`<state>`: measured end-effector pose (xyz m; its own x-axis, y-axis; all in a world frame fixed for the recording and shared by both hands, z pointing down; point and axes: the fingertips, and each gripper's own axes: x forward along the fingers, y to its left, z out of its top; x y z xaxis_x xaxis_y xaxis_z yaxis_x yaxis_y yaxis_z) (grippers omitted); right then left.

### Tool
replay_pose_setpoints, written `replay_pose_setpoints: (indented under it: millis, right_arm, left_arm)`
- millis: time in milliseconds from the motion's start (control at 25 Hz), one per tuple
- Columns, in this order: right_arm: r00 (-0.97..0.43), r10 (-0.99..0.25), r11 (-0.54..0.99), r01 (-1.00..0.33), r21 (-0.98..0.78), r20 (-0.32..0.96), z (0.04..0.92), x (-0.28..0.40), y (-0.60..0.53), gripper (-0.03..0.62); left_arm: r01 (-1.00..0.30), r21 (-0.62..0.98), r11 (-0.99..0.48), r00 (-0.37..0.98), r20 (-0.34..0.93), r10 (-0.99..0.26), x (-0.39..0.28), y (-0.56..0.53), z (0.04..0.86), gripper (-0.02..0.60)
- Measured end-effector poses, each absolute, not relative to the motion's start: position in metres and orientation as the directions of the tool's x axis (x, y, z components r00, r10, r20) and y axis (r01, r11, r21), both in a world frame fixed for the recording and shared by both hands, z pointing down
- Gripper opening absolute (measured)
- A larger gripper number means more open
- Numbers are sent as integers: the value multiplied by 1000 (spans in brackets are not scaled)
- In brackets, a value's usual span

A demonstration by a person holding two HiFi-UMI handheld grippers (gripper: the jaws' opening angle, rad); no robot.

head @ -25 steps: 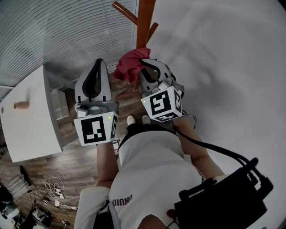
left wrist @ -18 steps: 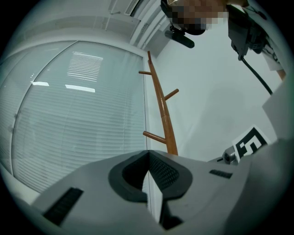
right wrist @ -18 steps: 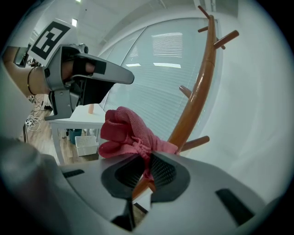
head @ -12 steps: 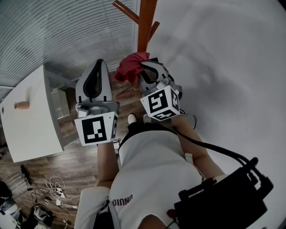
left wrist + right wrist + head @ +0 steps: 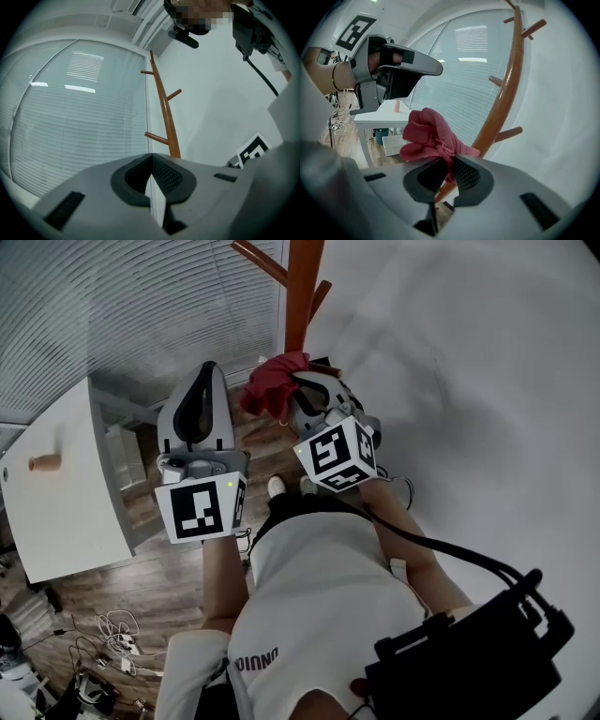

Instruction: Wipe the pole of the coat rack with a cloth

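White wall (image 5: 469,352) and slatted blinds (image 5: 112,315) met in a corner above a wood floor (image 5: 178,577). Ahead of both grippers rose the brown pole (image 5: 505,98) of a coat rack, with pegs jutting from it.

The right gripper (image 5: 449,172) had its jaws clamped on a pinch of bunched red cloth (image 5: 427,132). Most of the cloth bulged above and beyond the tips. Its far edge lay against or just beside the pole's lower stretch, right past the jaws; contact could not be confirmed.

The left gripper (image 5: 151,180) hung to the left of the right one, its jaws pressed together on nothing. The pole stood ahead of it and slightly right, well apart.

Likely risks: only a small fold was pinched, so friction on the wood could drag the cloth free. A peg (image 5: 506,135) just past the cloth could snag it. With the rack unsteadied, a hard push could rock it.
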<state>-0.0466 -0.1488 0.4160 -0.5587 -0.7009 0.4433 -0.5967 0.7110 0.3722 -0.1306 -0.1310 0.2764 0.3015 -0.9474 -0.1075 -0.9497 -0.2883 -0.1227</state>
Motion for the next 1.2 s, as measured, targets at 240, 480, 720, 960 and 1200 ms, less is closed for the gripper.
replay_pose_setpoints:
  millis: [240,480,720,960,1200]
  right_arm:
    - [-584,-687,724,-597,345,432,410,-42,-146,46]
    - [-608,-708,706,-630,324,360,381,-26,-142,46]
    - [-604,-768,640,-713,287,213,329,-1,-144,46]
    - [-573,-819,546,-794,267,-26,264,26,-147,46]
    - [-496,-866,466,-847,255,-65,245,55,-145,46]
  left_arm:
    - [-948,-140,-286,303,-122,-945,-127,-133,273,14]
    - [-944,-149,-293,314,-147,-938,-122,-133,261,14]
    - [-942,-165,-292,320,-187,-929,-118,-131,242,14]
    - [-939,-184,-291,329,-226,-917,-110,-125,223,14]
    - [-940,-187,-285,325,-246,-913,-107,-120,215,14]
